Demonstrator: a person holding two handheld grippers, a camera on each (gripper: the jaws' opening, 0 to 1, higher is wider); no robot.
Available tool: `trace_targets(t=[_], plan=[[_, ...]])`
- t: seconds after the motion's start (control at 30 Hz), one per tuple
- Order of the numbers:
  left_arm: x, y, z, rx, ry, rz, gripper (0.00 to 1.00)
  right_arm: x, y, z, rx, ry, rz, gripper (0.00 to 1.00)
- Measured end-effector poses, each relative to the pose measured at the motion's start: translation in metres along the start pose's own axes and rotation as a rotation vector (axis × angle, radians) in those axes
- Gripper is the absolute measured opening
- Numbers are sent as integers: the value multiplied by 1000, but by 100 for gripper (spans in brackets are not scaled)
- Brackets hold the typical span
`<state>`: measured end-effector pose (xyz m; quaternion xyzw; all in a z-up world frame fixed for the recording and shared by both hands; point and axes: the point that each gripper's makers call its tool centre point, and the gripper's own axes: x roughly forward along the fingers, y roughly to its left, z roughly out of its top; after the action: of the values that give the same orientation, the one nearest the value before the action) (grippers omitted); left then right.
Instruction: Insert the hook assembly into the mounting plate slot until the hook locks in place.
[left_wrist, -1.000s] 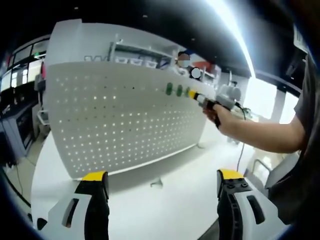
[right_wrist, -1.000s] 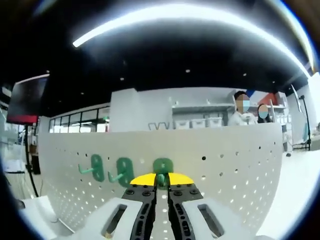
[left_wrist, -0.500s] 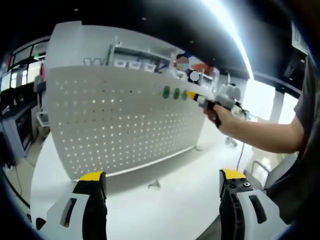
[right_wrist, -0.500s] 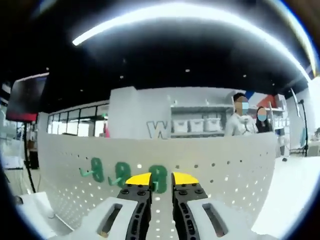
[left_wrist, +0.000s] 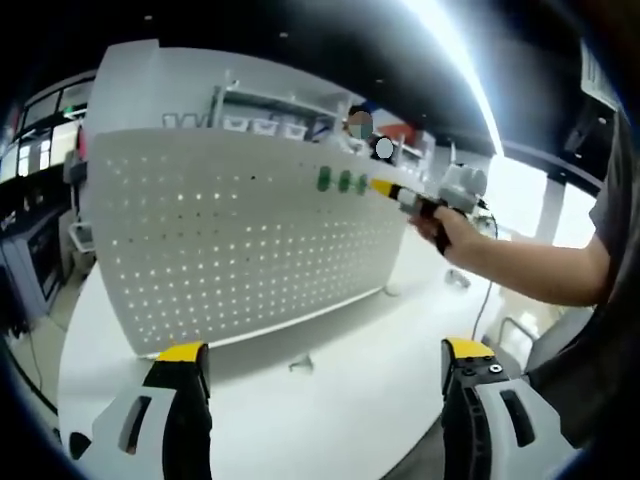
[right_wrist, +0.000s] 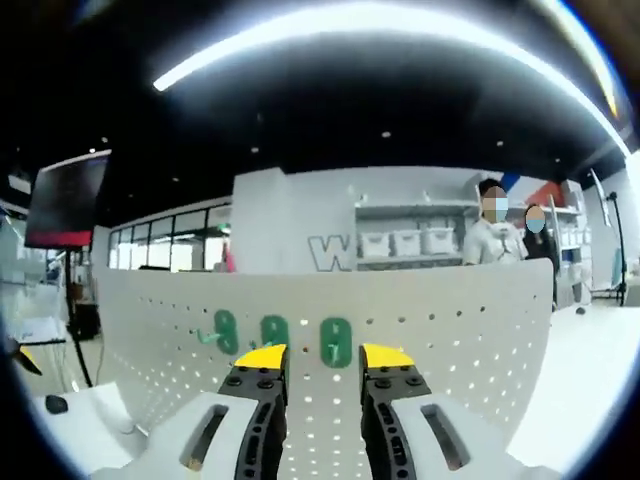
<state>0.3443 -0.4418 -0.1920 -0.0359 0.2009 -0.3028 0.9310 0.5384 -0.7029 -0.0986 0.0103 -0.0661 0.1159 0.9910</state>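
Green hook (right_wrist: 335, 341) on pegboard (right_wrist: 450, 330), just beyond parted right hand-held gripper (right_wrist: 323, 359)

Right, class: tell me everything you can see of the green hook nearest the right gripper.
The green hook is an oval plastic-looking plate with a small prong, mounted upright on the white pegboard, rightmost of three. The right gripper is open in front of it, jaws either side, not touching. In the left gripper view it is a small green dot.

White pegboard (right_wrist: 440, 330), regular dot grid; three green hooks (right_wrist: 335, 341); gripper tips (right_wrist: 322, 357) yellow, bodies seemingly black-grey.
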Motion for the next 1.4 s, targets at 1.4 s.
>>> trace_targets(t=[1.4], plan=[[10,-15,-56,38,157,-74,100,-172,110,-138,32,540,291,52]])
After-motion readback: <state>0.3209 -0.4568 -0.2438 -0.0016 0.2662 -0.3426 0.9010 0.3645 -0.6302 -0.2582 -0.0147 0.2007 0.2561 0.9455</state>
